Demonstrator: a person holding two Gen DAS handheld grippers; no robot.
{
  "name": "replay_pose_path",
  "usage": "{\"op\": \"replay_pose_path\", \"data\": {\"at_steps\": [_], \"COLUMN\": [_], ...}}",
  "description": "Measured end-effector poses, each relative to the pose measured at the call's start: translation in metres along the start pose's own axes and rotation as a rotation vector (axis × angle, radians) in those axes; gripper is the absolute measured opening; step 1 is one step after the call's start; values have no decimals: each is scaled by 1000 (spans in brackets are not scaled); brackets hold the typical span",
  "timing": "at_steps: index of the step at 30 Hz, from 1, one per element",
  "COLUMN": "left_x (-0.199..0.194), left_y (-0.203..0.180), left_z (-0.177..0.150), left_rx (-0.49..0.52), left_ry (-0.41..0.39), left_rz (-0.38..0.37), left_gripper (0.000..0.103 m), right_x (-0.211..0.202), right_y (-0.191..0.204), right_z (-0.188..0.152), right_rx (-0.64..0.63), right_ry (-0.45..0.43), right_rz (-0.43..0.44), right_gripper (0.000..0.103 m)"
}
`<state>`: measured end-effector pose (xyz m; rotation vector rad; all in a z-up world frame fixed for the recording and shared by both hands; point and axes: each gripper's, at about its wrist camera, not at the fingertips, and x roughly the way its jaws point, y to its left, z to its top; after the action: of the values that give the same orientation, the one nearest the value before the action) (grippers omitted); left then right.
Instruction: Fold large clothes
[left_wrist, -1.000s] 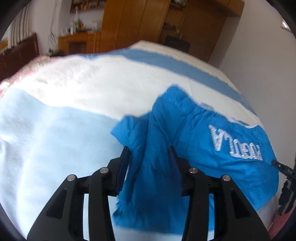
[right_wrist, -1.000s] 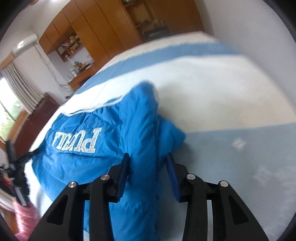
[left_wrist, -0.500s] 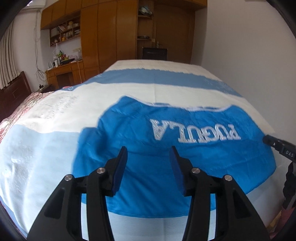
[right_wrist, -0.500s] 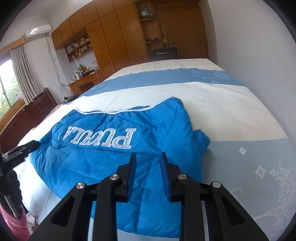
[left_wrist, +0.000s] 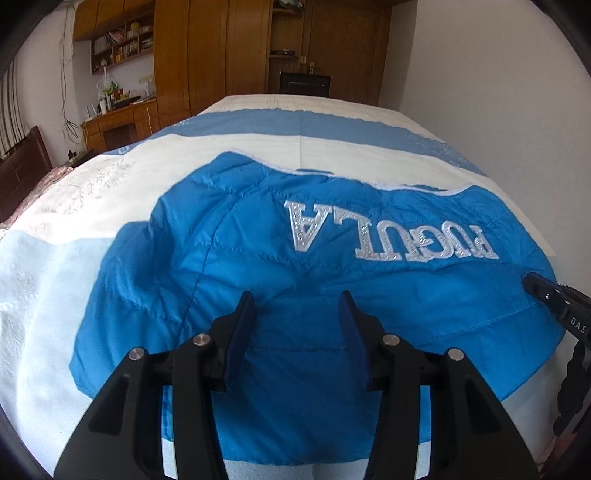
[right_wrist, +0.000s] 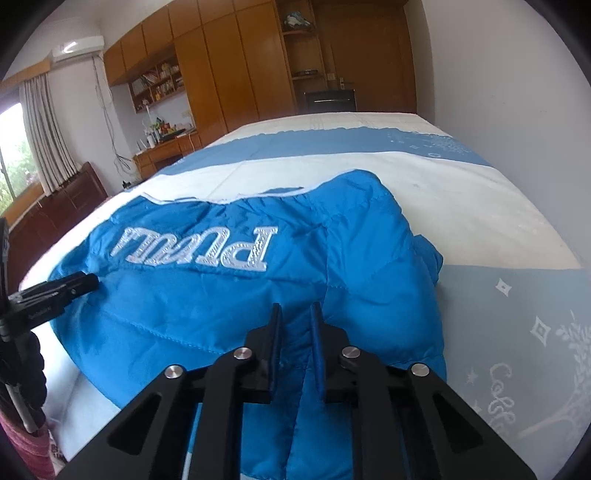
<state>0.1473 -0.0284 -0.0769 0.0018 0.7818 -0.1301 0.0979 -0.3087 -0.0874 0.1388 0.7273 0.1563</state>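
Blue padded jacket (left_wrist: 317, 280) flat at bed's (left_wrist: 258, 147) near edge, sleeves tucked, cross-fold left; left gripper (left_wrist: 297, 314) apart, right gripper (right_wrist: 295, 321) closing, nearly together, pinching nothing.

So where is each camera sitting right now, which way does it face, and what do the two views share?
Left wrist: on the left claw, angled down over the blue jacket on the bed; its fingers stand apart, right claw at the right edge.
Right wrist: on the right claw, looking over the jacket's right side; its narrow jaws have just been closing.
Shared: jacket, bed, wooden wardrobe.
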Motion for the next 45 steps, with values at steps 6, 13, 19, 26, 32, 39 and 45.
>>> {"op": "replay_pose_path", "data": {"at_steps": [6,13,19,26,32,39,45], "left_x": [7,13,16,12,5,-28,-56], "left_y": [-3,-8,-11,-10,-5,5,28], "left_z": [-5,-8,-13,-13,-12,-17,-28], "left_rx": [17,36,56,44,13,-16,-85], "left_ry": [0,-5,-12,-10,-8,-39,-48], "left_rz": [18,34,47,47,27,106,161], "left_gripper": [47,47,47,47,48,59,70], "right_x": [10,14,19,18,18,18,15], "right_y": [7,5,6,4,5,5,3], "right_z": [-8,-10,-11,-13,-12,-12,-12], "right_rx": [-45,-45,-59,-59,-60,-60,-47], "right_ry": [5,9,11,9,6,1,-4], "right_rz": [-35,-30,-38,-37,-38,-39,-23], "right_gripper": [15,15,14,14,14,14,14]}}
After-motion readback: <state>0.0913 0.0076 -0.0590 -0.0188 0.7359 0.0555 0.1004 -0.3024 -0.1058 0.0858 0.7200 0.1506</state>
